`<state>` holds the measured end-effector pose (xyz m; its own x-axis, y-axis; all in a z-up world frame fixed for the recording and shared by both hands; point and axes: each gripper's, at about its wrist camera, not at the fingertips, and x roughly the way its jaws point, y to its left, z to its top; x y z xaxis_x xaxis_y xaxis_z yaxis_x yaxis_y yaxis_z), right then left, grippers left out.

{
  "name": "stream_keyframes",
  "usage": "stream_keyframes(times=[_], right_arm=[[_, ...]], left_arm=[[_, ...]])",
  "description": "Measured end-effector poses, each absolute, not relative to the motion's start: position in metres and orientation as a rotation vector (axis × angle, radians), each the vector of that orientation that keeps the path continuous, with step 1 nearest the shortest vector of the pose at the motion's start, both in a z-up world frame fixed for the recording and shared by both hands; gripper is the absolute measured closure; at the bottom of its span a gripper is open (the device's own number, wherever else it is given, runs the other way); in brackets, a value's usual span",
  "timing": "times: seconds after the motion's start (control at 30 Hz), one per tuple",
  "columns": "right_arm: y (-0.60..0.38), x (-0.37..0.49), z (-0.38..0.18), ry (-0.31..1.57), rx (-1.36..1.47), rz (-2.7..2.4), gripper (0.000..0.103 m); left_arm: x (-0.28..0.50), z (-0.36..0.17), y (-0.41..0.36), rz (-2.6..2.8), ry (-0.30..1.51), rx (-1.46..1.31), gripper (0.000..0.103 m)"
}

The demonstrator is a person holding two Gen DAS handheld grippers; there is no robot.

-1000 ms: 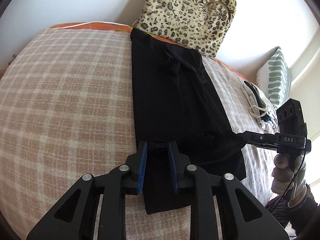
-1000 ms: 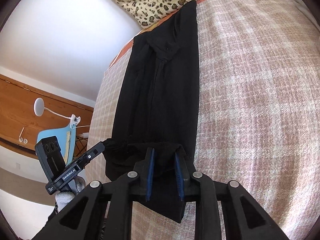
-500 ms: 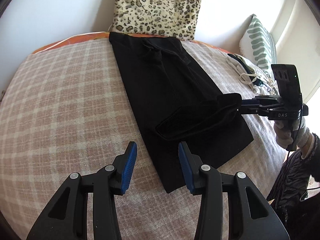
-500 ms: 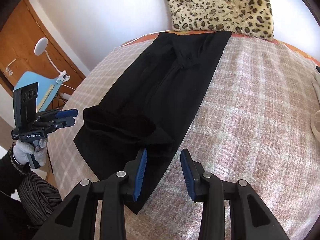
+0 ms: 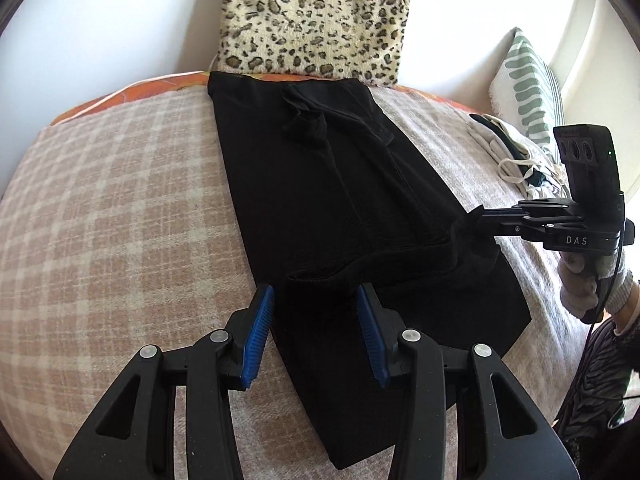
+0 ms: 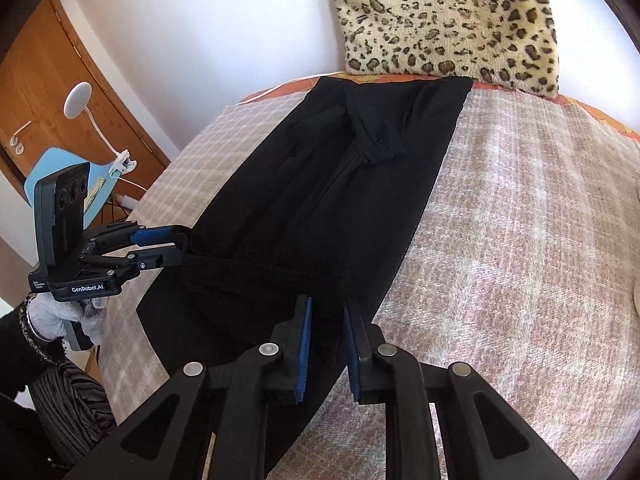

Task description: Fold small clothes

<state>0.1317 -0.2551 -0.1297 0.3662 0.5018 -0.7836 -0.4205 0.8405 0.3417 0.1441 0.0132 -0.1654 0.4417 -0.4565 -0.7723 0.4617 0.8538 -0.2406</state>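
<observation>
Checked pink-and-cream blanket (image 5: 120,220) covers the bed in your left wrist view, with a leopard-print plush cushion (image 5: 316,20) propped against the white wall at the far end. A long black garment (image 5: 320,184) lies lengthwise down the blanket, its far end touching the cushion. Your left hand-held gripper (image 5: 316,336) sits low over the garment's near end with its blue-padded fingers (image 5: 258,336) spread wide on either side of a raised fold of black fabric, not pinching it. At the right edge, your right hand-held gripper (image 5: 476,220) is closed onto the garment's side edge, lifting a ridge of cloth. Beyond it lie a small heap of white and dark clothes (image 5: 516,156) and a green-and-white patterned pillow (image 5: 528,88).

From your right wrist view, the same black garment (image 6: 352,184) runs from the leopard cushion (image 6: 444,20) toward the camera across the blanket (image 6: 520,240). The right hand-held gripper (image 6: 326,344) has its fingers narrowed onto black fabric at the garment's near edge. To the left, your left hand-held gripper (image 6: 176,246) stands parted around the garment's other edge, gripped by your white-gloved left hand (image 6: 60,320). A wooden door (image 6: 48,92) and a white clip lamp (image 6: 80,96) stand behind it.
</observation>
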Motion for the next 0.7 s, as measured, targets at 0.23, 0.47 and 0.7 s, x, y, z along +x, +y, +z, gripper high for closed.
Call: stream_keyframes(times=[0.23, 0.47, 0.7], right_arm=[[-0.259, 0.143, -0.136, 1.061, 0.156, 0.586, 0.065], [-0.255, 0.143, -0.138, 1.067, 0.155, 0.605, 0.088], [-0.255, 0.144, -0.125, 1.009, 0.13, 0.558, 0.101]], left_arm=[[0.152, -0.165, 0.013, -0.585, 0.972, -0.041, 0.082], [0.155, -0.166, 0.014, -0.573, 0.972, -0.037, 0.098], [0.16, -0.159, 0.022, -0.485, 0.925, -0.026, 0.099]])
